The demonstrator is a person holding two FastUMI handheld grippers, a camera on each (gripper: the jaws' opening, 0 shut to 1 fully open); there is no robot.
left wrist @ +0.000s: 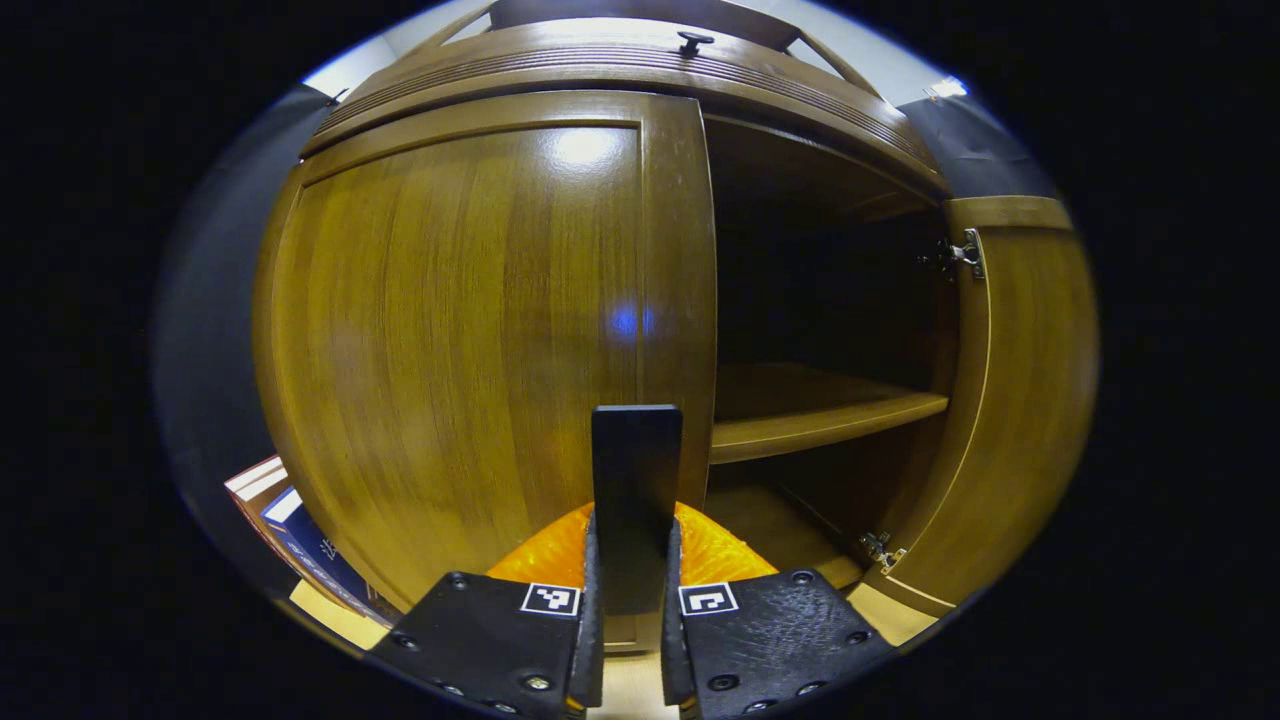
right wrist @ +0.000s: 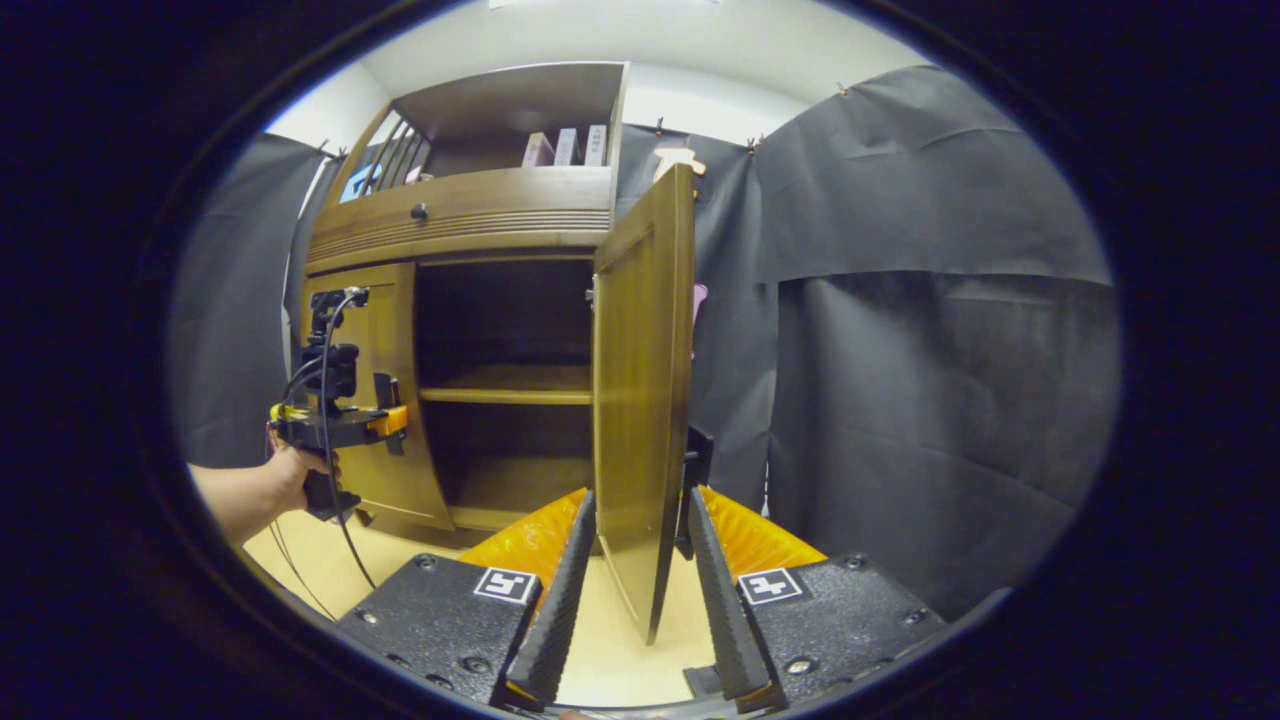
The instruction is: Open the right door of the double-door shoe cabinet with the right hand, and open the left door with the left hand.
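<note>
A wooden cabinet (right wrist: 470,215) stands against black cloth. Its right door (right wrist: 645,400) is swung open, its edge between the parted fingers of the right gripper (right wrist: 640,590). The left door (left wrist: 480,330) is closed; the left gripper (left wrist: 634,560) pinches its black handle (left wrist: 636,480).

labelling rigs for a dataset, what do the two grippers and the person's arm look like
Each gripper, left and right, has textured black plates with screws, a square black-and-white marker on each plate, and ribbed orange parts behind. In the right gripper view the left gripper carries a black camera block, an orange clamp and black cables; the forearm is bare.
</note>
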